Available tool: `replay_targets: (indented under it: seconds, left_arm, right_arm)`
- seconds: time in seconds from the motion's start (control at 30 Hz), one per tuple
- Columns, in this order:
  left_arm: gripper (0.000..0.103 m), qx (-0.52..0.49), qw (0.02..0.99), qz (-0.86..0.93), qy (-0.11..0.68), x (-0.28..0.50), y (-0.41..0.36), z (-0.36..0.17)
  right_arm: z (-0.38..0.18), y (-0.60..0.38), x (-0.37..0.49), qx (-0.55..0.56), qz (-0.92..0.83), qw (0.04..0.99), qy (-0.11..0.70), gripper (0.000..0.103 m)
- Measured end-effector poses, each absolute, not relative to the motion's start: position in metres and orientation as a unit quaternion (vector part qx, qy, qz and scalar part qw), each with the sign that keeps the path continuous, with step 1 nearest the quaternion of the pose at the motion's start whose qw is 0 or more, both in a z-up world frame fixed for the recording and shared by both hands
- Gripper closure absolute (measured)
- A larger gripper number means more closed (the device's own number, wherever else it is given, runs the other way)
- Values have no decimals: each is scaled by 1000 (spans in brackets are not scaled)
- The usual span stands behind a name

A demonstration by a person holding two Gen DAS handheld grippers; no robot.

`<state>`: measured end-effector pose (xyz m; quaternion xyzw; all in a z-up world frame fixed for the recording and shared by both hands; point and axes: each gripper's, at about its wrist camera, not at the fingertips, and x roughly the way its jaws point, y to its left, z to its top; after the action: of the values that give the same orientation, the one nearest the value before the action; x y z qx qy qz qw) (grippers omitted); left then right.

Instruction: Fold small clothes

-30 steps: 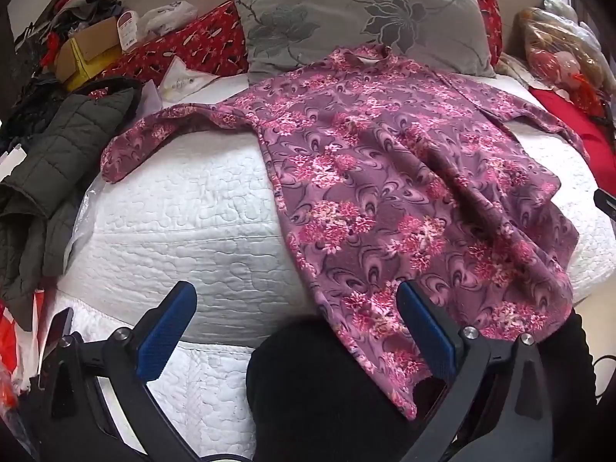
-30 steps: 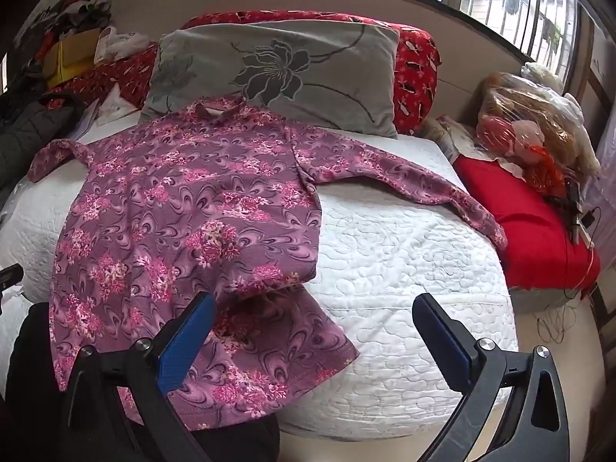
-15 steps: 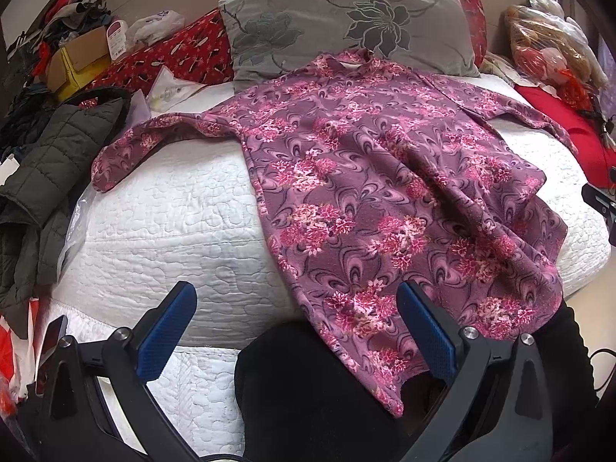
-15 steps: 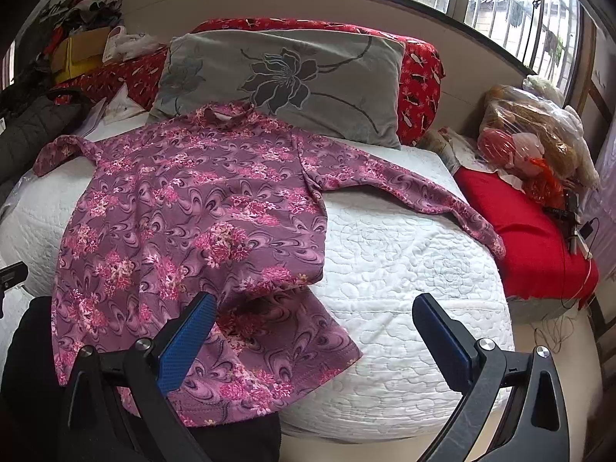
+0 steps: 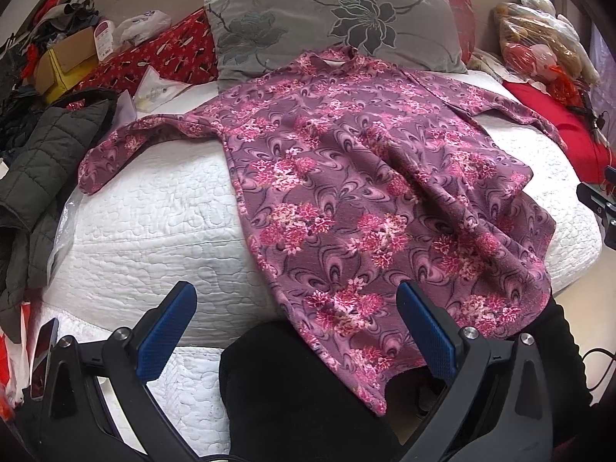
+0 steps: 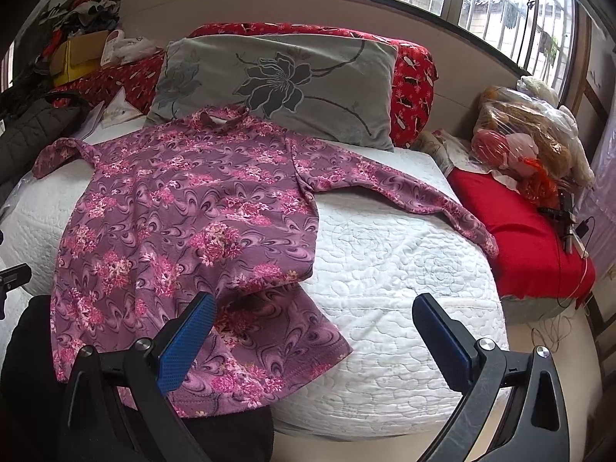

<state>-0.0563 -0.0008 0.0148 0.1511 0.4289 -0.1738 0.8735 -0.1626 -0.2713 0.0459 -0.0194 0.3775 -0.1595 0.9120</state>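
A purple long-sleeved top with pink flowers (image 5: 346, 177) (image 6: 184, 215) lies spread flat on the white quilted bed (image 5: 154, 223) (image 6: 392, 269), collar toward the grey pillow, both sleeves stretched out sideways. Its hem hangs over the near bed edge onto a person's black-clad legs (image 5: 292, 385). The hem's right corner is rumpled, with one layer lying over another. My left gripper (image 5: 296, 327) hovers open above the hem's left part. My right gripper (image 6: 313, 340) is open over the hem's right corner and the bare quilt. Neither touches the cloth.
A grey flowered pillow (image 6: 277, 84) and red patterned bedding (image 6: 412, 77) lie at the head. A dark quilted jacket (image 5: 34, 169) is heaped on the left, with boxes and clutter (image 5: 65, 57) behind. A red cushion (image 6: 523, 238) and bagged items (image 6: 531, 134) sit right.
Both views have tilted upward and drawn back a little, so the top sits lower in frame. The garment itself has not moved and both grippers stay open.
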Motion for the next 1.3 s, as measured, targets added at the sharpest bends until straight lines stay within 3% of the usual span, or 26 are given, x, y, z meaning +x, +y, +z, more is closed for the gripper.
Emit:
replay_targets:
  seconds: [1.3]
  left_arm:
    - [0,126,851,-162,483,-22,1,-8]
  right_arm:
    - [23,-294,-155,14,-164,900,403,1]
